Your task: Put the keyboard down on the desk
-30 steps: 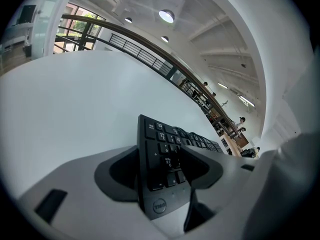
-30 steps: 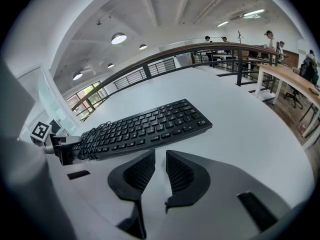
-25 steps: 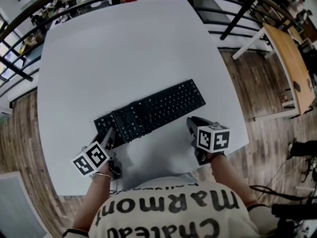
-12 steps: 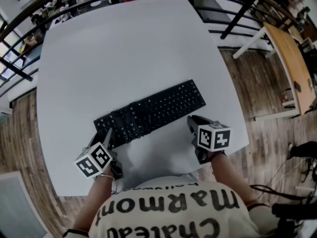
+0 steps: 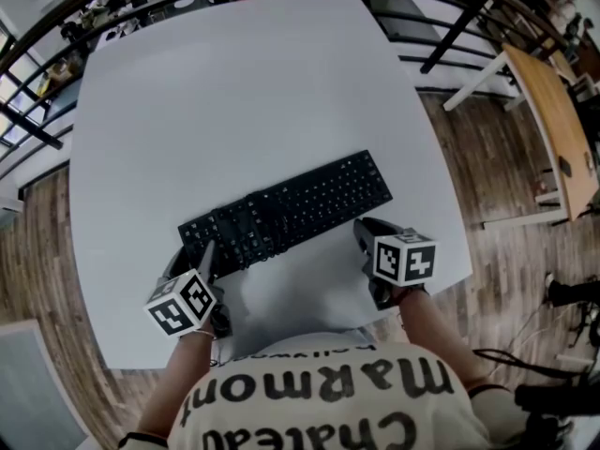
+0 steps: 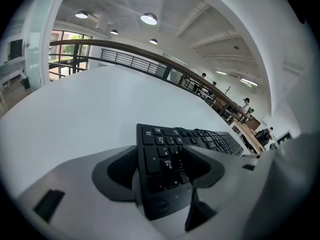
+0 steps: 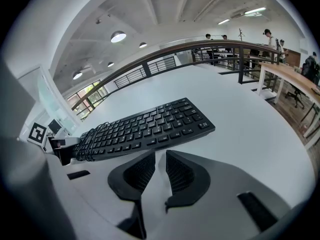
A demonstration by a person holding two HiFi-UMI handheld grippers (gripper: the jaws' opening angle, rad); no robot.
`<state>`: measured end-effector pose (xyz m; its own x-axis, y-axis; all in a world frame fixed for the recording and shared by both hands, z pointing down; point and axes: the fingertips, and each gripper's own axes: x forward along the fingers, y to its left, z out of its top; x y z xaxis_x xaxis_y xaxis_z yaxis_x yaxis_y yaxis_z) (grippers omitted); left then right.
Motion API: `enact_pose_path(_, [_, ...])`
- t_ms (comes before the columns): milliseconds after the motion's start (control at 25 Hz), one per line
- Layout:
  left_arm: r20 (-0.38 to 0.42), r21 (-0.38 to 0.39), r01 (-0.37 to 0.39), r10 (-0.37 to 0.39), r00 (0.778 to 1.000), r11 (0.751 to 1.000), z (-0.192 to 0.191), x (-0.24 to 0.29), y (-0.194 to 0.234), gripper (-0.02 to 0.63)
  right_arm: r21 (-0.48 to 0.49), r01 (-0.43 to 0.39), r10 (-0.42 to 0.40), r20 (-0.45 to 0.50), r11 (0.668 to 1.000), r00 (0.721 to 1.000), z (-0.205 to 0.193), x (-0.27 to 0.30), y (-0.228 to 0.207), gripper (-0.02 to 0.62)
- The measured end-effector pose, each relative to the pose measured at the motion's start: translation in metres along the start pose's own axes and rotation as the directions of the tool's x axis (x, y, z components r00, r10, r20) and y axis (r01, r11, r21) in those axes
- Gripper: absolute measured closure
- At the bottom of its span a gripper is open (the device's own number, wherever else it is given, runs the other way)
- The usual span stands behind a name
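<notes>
Here the jaws of the left gripper (image 5: 207,253) stand spread around the number-pad end of the black keyboard (image 5: 286,209), having just been opening; the jaws of the right gripper (image 5: 364,233) sit almost together with nothing between them, just short of the keyboard's near edge; the keyboard lies slantwise on the white worktop (image 5: 234,92).

Keyboard (image 5: 286,212) was black, desk (image 5: 234,92) white, left gripper (image 6: 160,166) and right gripper (image 7: 159,174) grey with black pads (image 7: 135,176) and black-and-white square-marker cubes (image 5: 405,259), floor (image 5: 487,157) brown wood-grain, shirt (image 5: 319,392) cream with dark lettering, railing (image 5: 450,31) black, side table (image 5: 553,120) tan.
</notes>
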<state>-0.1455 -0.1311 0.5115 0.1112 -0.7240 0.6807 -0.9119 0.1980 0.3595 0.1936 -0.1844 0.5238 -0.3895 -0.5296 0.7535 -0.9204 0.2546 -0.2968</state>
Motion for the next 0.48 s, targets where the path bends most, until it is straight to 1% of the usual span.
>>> enact_pose_path(80, [0.002,0.022,0.001,-0.001,1.000,1.000,0.0002,0.0009,-0.0001,0.327,-0.001,-0.001,0.001,0.000,1.000,1.000,0.0007,0.0006,0.0002,0.511])
enact_pose_path(360, [0.006,0.042,-0.002,0.002,1.000,0.999,-0.0001,0.0026,-0.0003,0.327,-0.004,0.003,-0.003,-0.003,1.000,1.000,0.0002,0.0017,-0.0005,0.511])
enact_pose_path(480, [0.010,0.067,-0.007,0.006,1.000,0.998,0.0000,0.0034,0.0000,0.324,-0.003,0.003,-0.003,-0.003,1.000,1.000,-0.0012,0.0032,-0.0006,0.511])
